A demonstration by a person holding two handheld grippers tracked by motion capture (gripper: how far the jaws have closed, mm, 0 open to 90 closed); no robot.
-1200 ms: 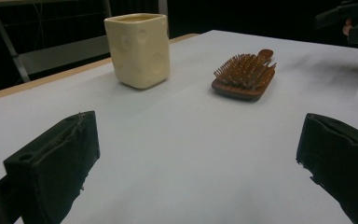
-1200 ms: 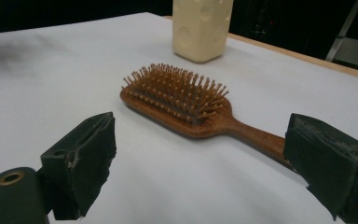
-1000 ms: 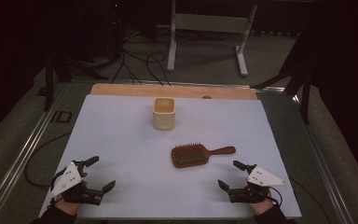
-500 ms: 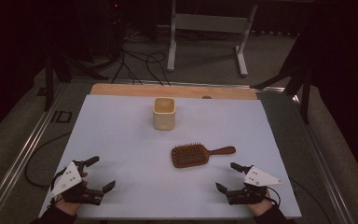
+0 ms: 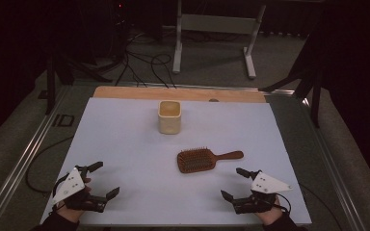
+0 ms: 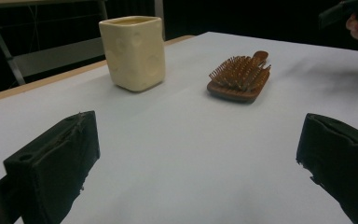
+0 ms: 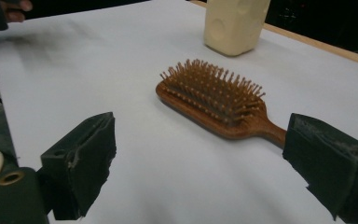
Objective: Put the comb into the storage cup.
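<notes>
Brush lying bristles-up, nearer the right gripper (image 5: 233, 185).
Brown wooden paddle hairbrush (image 5: 197, 160) ahead-left, handle pointing right; both grippers' jaws spread wide, holding nothing, left gripper (image 5: 105, 180) farther off.

A flat table (image 5: 125, 125) with a white top and a strip of wood along the far edge. On it, a cream square cup (image 5: 169, 117), standing up, toward the back. Nearer the middle, a brown wooden hairbrush (image 5: 204, 159), bristles up, well apart from the cup.
</notes>
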